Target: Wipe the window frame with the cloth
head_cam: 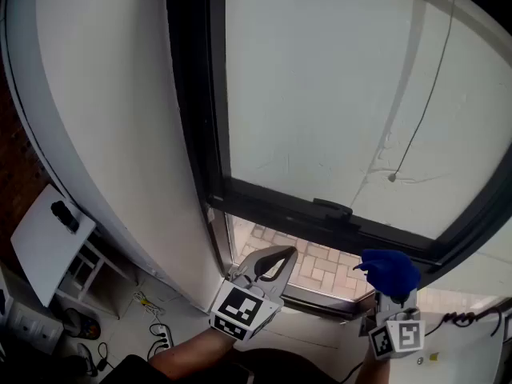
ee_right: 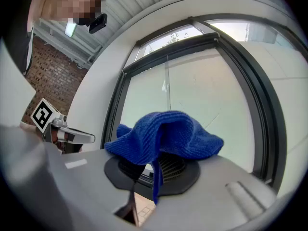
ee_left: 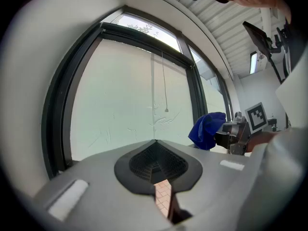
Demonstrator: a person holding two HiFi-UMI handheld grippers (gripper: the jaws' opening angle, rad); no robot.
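Observation:
A dark window frame (head_cam: pixel 272 202) borders a pane covered by a white blind; it also shows in the left gripper view (ee_left: pixel 60 114) and the right gripper view (ee_right: pixel 263 114). A blue knitted cloth (head_cam: pixel 390 270) (ee_right: pixel 163 131) is bunched over the tips of my right gripper (ee_right: pixel 156 165), which is shut on it just below the frame's lower bar at the right. My left gripper (head_cam: pixel 280 254) (ee_left: pixel 155 146) is shut with nothing in it and sits below the same bar, near the frame's left post. The cloth (ee_left: pixel 207 128) appears to its right.
A blind cord with a small weight (head_cam: pixel 392 178) hangs in front of the pane. A handle (head_cam: pixel 331 208) sits on the lower bar. Brick paving (head_cam: pixel 320 264) shows through the low glass. A white wall (head_cam: pixel 112 134), a white shelf (head_cam: pixel 44 242) and floor cables (head_cam: pixel 156 334) lie left.

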